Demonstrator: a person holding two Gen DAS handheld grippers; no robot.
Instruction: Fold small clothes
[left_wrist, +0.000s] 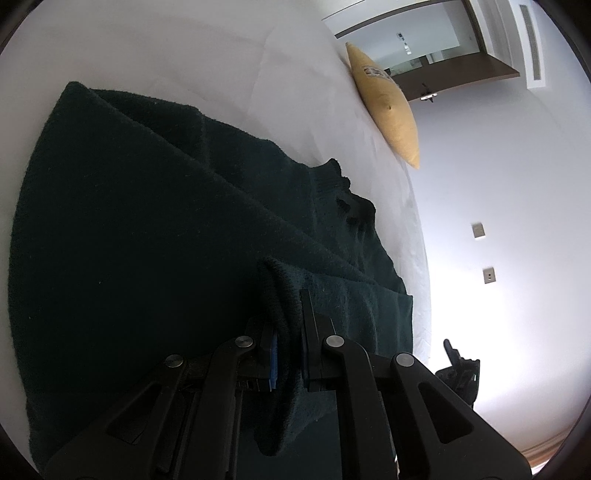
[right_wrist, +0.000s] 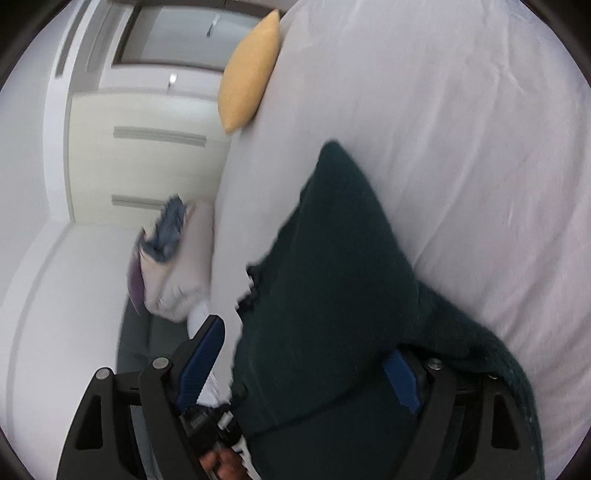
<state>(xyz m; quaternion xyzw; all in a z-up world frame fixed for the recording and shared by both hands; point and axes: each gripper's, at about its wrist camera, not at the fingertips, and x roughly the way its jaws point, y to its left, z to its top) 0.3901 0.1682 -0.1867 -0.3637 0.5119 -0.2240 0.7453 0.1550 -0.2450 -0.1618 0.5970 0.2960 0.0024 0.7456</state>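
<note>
A dark green knitted sweater (left_wrist: 129, 229) lies spread on the white bed (left_wrist: 184, 55), with folds running across it. My left gripper (left_wrist: 290, 332) is shut on a bunched edge of the sweater, which hangs between the blue pads. In the right wrist view the same sweater (right_wrist: 332, 277) lies between the jaws of my right gripper (right_wrist: 306, 354). The jaws stand wide apart, the left blue pad (right_wrist: 203, 358) off the cloth and over the bed's edge, the right pad (right_wrist: 402, 380) partly under the cloth.
A yellow cushion (left_wrist: 388, 103) stands at the far edge of the bed; it also shows in the right wrist view (right_wrist: 251, 70). A pile of pale and blue clothes (right_wrist: 170, 251) lies beside the bed. White walls and a wardrobe (right_wrist: 129, 158) lie beyond.
</note>
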